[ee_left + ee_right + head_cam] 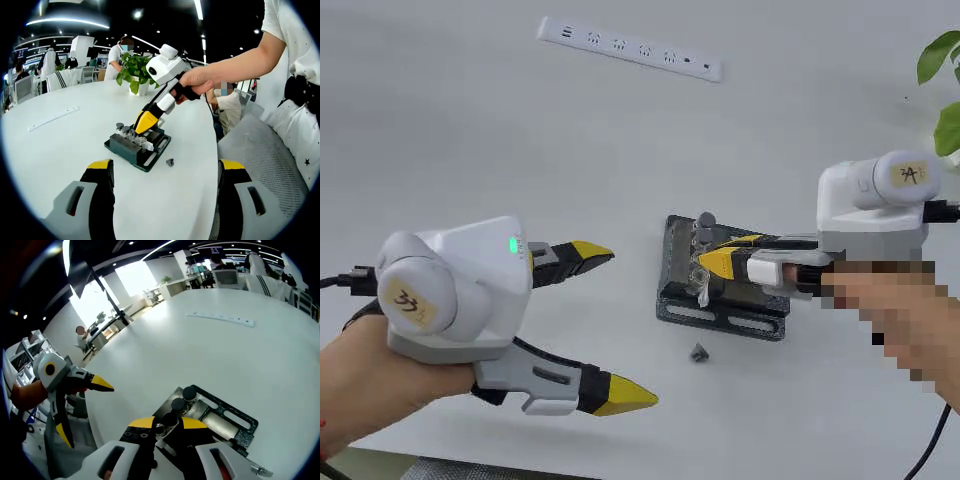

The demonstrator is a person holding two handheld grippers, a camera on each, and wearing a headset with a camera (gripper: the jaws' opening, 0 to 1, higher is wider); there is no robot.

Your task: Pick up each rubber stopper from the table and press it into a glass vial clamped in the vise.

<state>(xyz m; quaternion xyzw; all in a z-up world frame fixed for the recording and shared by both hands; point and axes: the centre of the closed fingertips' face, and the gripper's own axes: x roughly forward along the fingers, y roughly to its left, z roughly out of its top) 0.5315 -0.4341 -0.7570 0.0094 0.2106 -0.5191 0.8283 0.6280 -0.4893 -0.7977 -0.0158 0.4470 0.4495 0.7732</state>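
A black vise (720, 305) on the white table clamps a row of glass vials (172, 410), several of them capped with grey stoppers (189, 392). My right gripper (712, 258) reaches in from the right over that row. Its yellow-tipped jaws stand close together around a grey stopper (167, 418) on top of a vial. One loose rubber stopper (699, 352) lies on the table just in front of the vise, also seen in the left gripper view as the loose stopper (169, 162). My left gripper (630, 325) hovers wide open left of the vise, holding nothing.
A white power strip (628, 48) lies at the far side of the table. A potted plant (945, 90) stands at the right edge. The table's front edge (440, 455) runs close below my left hand. People sit and stand in the room beyond.
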